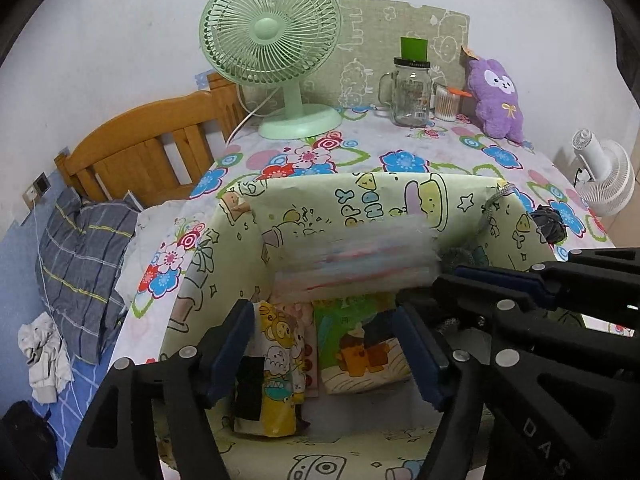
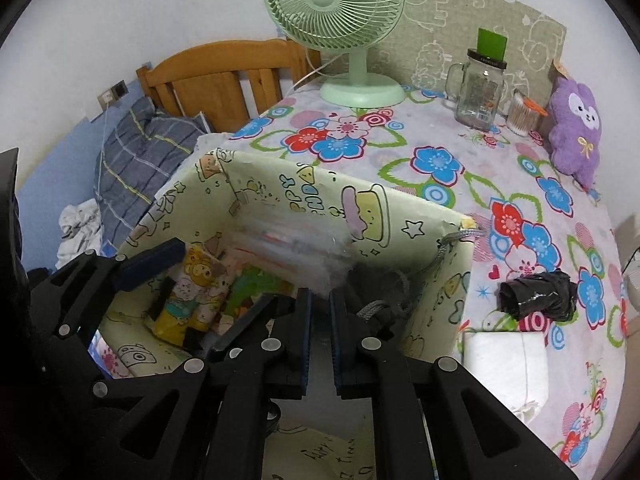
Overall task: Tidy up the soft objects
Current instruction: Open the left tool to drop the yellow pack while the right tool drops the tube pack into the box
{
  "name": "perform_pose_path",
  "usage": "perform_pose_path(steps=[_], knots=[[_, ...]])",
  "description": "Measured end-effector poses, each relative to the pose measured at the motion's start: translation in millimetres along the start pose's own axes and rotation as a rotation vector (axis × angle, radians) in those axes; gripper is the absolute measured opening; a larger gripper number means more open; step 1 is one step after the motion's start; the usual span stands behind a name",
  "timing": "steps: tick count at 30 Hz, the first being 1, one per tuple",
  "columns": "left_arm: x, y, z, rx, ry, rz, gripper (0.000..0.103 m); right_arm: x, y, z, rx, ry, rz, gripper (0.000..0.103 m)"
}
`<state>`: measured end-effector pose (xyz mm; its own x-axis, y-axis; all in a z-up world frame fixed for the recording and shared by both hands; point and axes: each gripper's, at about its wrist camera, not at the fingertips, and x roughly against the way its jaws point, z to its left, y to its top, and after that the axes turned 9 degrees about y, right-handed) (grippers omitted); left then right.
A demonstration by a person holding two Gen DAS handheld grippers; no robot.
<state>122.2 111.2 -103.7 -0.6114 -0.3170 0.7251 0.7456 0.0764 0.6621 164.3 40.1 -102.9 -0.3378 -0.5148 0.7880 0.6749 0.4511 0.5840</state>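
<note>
Standing on the flower-printed tablecloth (image 2: 500, 184) is a pale green fabric storage box with cartoon prints (image 1: 360, 200), open at the top, and both grippers reach down into it. The left gripper (image 1: 324, 344) hangs with its blue-padded fingers spread wide apart, gripping nothing, above a yellow cartoon-print soft pack (image 1: 276, 364) that stands at the left of the box floor. Just right of that pack lies a flat green and cream cartoon-print pouch (image 1: 360, 344). The right gripper (image 2: 320, 336) has its jaws nearly together with a narrow gap left; a blurred clear plastic packet with red and blue stripes (image 1: 352, 260) meets its fingertips along the far wall of the box, though whether the jaws truly pinch it I cannot tell. A grey cord handle (image 2: 460, 240) dangles at the box's right wall.

Far across the table stand a mint green desk fan (image 1: 272, 40), a glass mason jar with a handle (image 1: 408, 92) and a purple plush bunny (image 1: 496, 96). To the right of the box lie a crumpled black plastic bag (image 2: 536, 296) and, nearer, a white tissue pack (image 2: 504, 364).
</note>
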Motion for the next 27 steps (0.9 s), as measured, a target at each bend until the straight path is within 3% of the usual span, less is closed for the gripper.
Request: perform_pose_path(steps=[5,27], knots=[[1.7,0.3,-1.7,0.005,-0.022,0.013,0.082,6.7,-1.9,-1.6,0.016,-0.034,-0.003,0.012],[41.1,-1.2,-23.3,0.013,-0.057,-0.033,0.087,59.4,-24.7,-8.3,-0.017,-0.103,-0.121,0.012]])
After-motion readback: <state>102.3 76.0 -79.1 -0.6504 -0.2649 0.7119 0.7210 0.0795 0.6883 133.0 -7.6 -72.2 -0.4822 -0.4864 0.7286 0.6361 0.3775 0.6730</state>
